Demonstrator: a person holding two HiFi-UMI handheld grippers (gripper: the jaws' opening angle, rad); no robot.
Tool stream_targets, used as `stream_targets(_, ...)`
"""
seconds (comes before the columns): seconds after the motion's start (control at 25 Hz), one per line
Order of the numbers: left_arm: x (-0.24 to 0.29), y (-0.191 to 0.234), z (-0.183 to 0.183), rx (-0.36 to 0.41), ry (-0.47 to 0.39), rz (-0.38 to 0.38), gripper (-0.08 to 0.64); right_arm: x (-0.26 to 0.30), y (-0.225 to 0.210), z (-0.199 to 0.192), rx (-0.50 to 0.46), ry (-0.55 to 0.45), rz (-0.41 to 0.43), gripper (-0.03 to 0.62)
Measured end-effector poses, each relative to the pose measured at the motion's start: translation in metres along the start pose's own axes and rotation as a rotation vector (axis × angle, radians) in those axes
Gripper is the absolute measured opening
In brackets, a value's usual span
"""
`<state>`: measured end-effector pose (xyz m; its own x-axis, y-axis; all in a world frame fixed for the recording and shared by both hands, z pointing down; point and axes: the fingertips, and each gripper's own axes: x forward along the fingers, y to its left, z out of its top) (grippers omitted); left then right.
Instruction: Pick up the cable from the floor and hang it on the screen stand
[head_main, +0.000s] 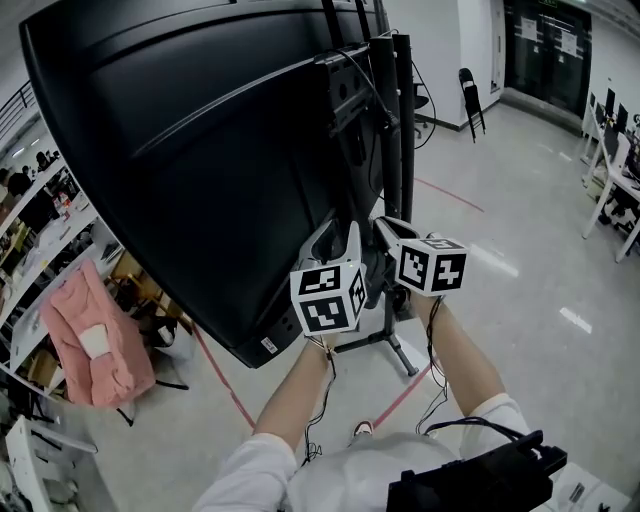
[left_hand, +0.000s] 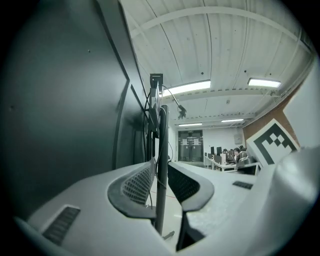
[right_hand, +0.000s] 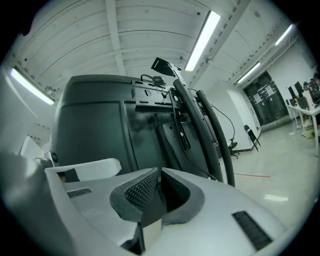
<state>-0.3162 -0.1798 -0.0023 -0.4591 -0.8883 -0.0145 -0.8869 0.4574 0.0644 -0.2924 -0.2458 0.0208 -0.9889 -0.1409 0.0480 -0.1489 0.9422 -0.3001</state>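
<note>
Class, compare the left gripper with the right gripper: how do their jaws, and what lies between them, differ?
The left gripper has its jaws apart; the right gripper has them drawn together. A dark upright length, cable or stand post, I cannot tell which, runs through the left gripper's gap; the right gripper's jaws hold nothing. Shared: both are pale grey and point at the screen stand.

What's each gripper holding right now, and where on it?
Left gripper: a dark cable runs upright between its jaws, mid-run; whether the pads clamp it cannot be told. Right gripper: jaws closed, nothing seen between them.
</note>
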Motion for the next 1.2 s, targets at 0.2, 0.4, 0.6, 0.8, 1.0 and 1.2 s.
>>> stream_targets(0.2,-0.022,-0.001,-0.031,-0.024,0.053,0.026,0.069,-0.025,-0.001,-0.037,0.008,0.038,-0.033,0.031)
stream_targets(0.4,-0.040,-0.003,-0.062,-0.053,0.093,0.053,0.006,-0.041,0.001,-0.064,0.036,0.055,-0.044,0.026)
stream_targets(0.6,-0.057,-0.007,-0.079,-0.052,0.116,0.044,0.005,-0.052,0.011,-0.077,0.075,0.042,-0.045,0.025)
stream_targets(0.8,-0.069,-0.001,-0.082,-0.068,0.117,0.031,0.005,-0.061,0.023,-0.083,0.086,0.034,-0.061,0.023)
stream_targets(1.0,-0.092,-0.002,-0.082,-0.095,0.117,-0.036,0.005,-0.072,0.041,-0.086,0.031,0.009,-0.118,0.023)
stream_targets(1.2,-0.107,-0.002,-0.089,-0.079,0.124,-0.090,0.003,-0.081,0.055,-0.100,-0.008,-0.003,-0.195,0.023)
